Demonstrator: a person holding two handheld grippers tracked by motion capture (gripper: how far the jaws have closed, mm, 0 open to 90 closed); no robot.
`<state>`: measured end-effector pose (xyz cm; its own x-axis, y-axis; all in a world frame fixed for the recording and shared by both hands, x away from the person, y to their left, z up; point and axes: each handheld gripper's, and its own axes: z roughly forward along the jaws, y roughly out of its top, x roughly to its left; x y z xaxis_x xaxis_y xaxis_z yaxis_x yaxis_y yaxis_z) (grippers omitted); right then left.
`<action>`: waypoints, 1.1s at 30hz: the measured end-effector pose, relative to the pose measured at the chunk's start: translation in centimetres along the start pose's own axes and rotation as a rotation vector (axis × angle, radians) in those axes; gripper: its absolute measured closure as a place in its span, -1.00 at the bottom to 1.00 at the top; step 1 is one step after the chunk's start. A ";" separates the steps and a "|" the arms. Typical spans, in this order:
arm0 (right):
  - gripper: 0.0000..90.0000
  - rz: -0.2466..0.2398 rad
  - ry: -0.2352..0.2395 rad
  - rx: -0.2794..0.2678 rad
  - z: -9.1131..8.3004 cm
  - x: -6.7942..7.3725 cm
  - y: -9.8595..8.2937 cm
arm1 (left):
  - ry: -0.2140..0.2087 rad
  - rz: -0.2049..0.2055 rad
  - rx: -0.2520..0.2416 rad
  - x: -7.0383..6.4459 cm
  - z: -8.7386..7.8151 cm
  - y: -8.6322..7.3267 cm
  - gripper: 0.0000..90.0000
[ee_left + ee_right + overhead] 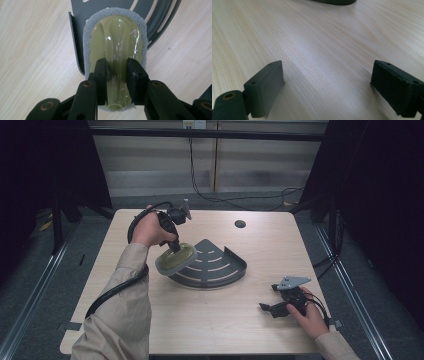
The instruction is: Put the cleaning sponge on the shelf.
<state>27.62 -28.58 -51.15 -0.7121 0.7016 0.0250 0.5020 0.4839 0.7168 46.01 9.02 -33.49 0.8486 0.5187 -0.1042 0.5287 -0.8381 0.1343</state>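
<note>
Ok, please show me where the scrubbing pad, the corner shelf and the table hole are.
scrubbing pad (116, 37), left gripper view, glossy green handle.
corner shelf (212, 265), high view, slotted floor.
table hole (240, 224), high view, centre.

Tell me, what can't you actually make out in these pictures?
- Underside of the scrubbing pad: left gripper view, hidden by its own olive handle; whether it touches the rack is unclear.
- Dark corner rack: its left part is covered by the pad in the high view; cut off by the top edge in both gripper views.
- Right tongs: the hand covers their handle in the high view.
</note>
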 end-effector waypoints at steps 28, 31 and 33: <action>-0.77 0.001 0.000 0.000 0.0 0.0 0.0 | -0.002 -0.002 -0.010 0.4 0.9 1.8 0.59; -0.77 0.001 0.000 0.000 0.0 0.0 0.0 | 0.004 -0.002 -0.011 0.4 1.1 2.1 0.59; -0.77 0.000 0.000 0.000 0.0 0.0 0.0 | 0.001 -0.007 -0.017 0.3 1.3 2.3 0.59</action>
<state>27.62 -28.58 -51.14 -0.7119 0.7019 0.0250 0.5020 0.4836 0.7170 47.49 7.02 -34.49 0.8450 0.5245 -0.1043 0.5347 -0.8316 0.1499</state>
